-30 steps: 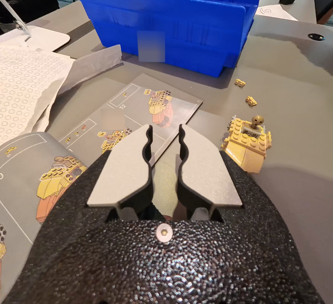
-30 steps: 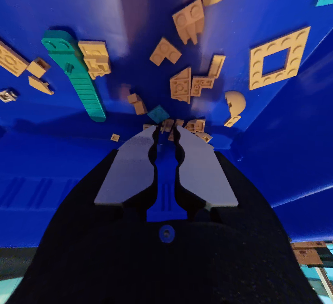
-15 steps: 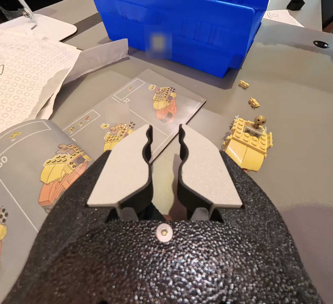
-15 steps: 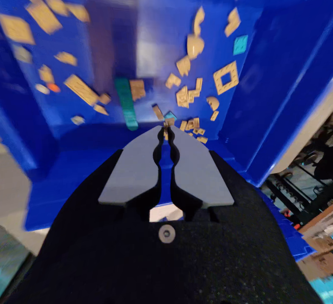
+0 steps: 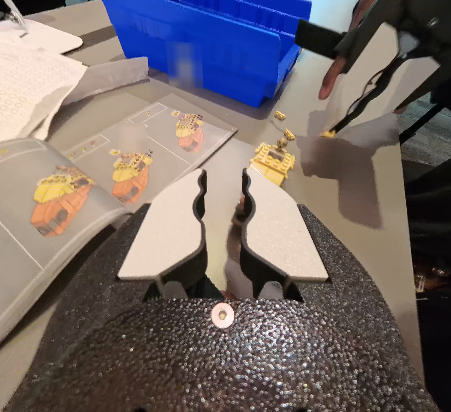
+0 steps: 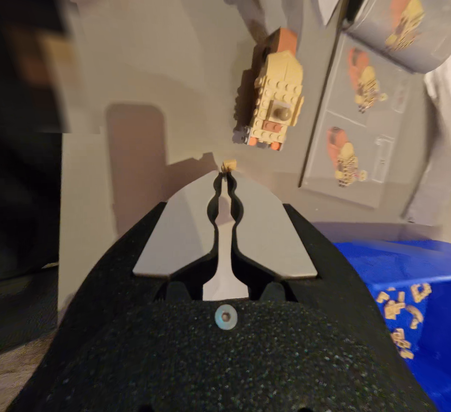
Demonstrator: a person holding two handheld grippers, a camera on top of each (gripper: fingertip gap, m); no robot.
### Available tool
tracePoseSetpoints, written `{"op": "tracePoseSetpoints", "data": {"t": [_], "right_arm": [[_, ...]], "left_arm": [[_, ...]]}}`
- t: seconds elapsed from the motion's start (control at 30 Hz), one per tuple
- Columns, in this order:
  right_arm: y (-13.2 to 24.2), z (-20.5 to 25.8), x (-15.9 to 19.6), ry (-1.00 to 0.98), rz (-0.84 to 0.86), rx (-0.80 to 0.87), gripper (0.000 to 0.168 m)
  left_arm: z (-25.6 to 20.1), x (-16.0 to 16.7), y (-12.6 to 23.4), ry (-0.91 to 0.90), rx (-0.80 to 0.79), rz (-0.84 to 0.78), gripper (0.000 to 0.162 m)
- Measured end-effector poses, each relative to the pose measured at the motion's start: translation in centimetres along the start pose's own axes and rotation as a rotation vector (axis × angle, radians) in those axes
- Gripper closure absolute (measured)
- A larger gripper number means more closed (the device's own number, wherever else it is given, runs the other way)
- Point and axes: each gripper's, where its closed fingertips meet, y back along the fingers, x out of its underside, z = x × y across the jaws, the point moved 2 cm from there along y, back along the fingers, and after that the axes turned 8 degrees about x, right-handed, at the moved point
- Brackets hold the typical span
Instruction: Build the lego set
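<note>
Surface: grey table [image 5: 244, 97], matte, carrying an open instruction booklet [image 5: 102, 171] at left and white perforated paper [image 5: 26, 83] beyond it.
Room: dim; dark floor past the table's right edge.
Bin: blue plastic bin [image 5: 210, 41] at the table's far side; tan loose pieces [image 6: 400, 317] lie inside it.
Model: the partly built tan and orange lego model [image 6: 275, 97] rests on the table just right of the booklet; its long axis runs from the orange-brown end to the studded tan end, the latter nearer the right gripper. A round-headed peg stands upright on top.
Strays: two small tan pieces [image 5: 284, 124] lie between the bin and the model.
Left gripper [image 5: 224, 176]: jaws apart, holding nothing, above the table near the model.
Right gripper [image 6: 225, 174]: jaws pinched together on a small tan piece [image 6: 229, 165], near the model, apart from it.
</note>
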Motion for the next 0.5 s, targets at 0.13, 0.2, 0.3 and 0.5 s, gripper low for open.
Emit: {"op": "tracePoseSetpoints", "data": {"t": [0.13,0.2,0.3,0.5], "right_arm": [[-2.7,0.7,0.8,-0.075,0.048,-0.022,0.165],[-3.5,0.9,1.1,-0.09,0.062,-0.027,0.165],[-4.0,1.2,1.1,-0.118,0.063,-0.031,0.164],[-4.0,0.9,0.7,-0.233,0.001,-0.016,0.152]], "left_arm": [[-0.7,1.9,0.9,0.044,-0.023,0.011,0.135],[-1.2,2.3,1.3,0.056,-0.024,0.014,0.135],[-1.6,2.2,2.0,0.047,-0.041,-0.018,0.135],[-2.3,2.1,2.5,0.041,-0.034,-0.049,0.135]]}}
